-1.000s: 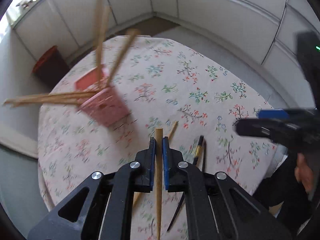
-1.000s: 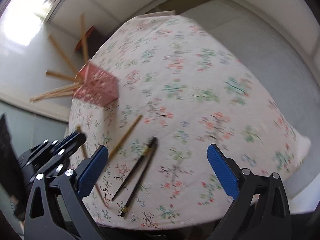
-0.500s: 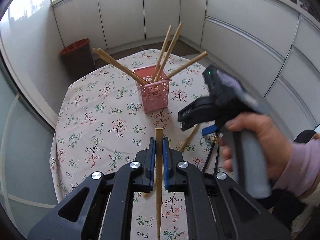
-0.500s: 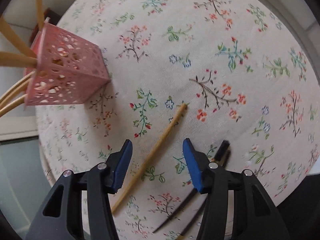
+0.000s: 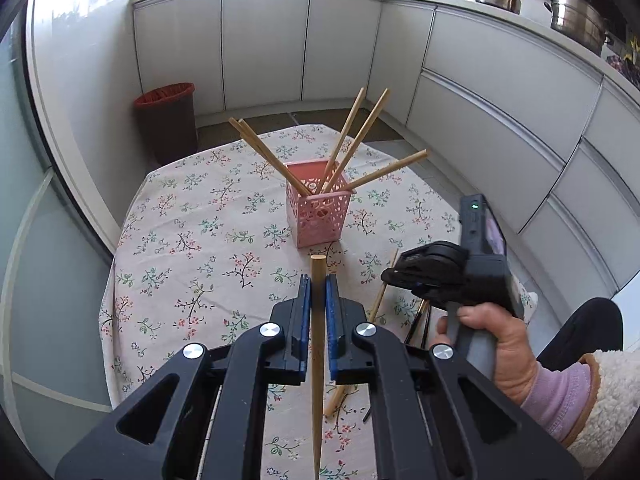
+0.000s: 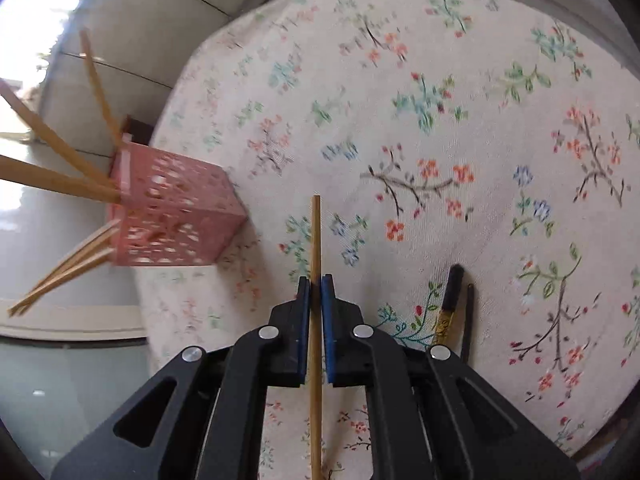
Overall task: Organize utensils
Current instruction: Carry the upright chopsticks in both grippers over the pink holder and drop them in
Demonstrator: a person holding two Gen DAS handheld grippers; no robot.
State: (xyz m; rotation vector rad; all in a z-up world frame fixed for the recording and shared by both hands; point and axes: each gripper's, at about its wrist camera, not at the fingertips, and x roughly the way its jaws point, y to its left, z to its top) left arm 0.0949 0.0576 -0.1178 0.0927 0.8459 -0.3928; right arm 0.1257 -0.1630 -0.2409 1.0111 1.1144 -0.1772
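Observation:
My left gripper (image 5: 316, 280) is shut on a light wooden chopstick (image 5: 317, 360), held lengthwise above the flowered tablecloth (image 5: 192, 216). Ahead stands the pink perforated holder (image 5: 318, 210) with several wooden chopsticks leaning out of it. My right gripper (image 6: 316, 280) is closing on a thinner wooden chopstick (image 6: 315, 232), and its blue pads press the stick from both sides. In the left wrist view that gripper (image 5: 390, 276) hangs low over the table, to the right of the holder (image 6: 176, 216). Two black chopsticks (image 6: 450, 300) lie on the cloth just right of it.
A person's hand (image 5: 500, 352) in a fleecy sleeve grips the right tool. A dark bin with a red rim (image 5: 168, 120) stands on the floor behind the table. White cabinets curve around the room, with pots on the counter (image 5: 576, 20).
The right gripper dropped toward the table, rolled, and shut its wide-open jaws on the wooden chopstick. The left gripper rose and swung to face the holder, still gripping its chopstick.

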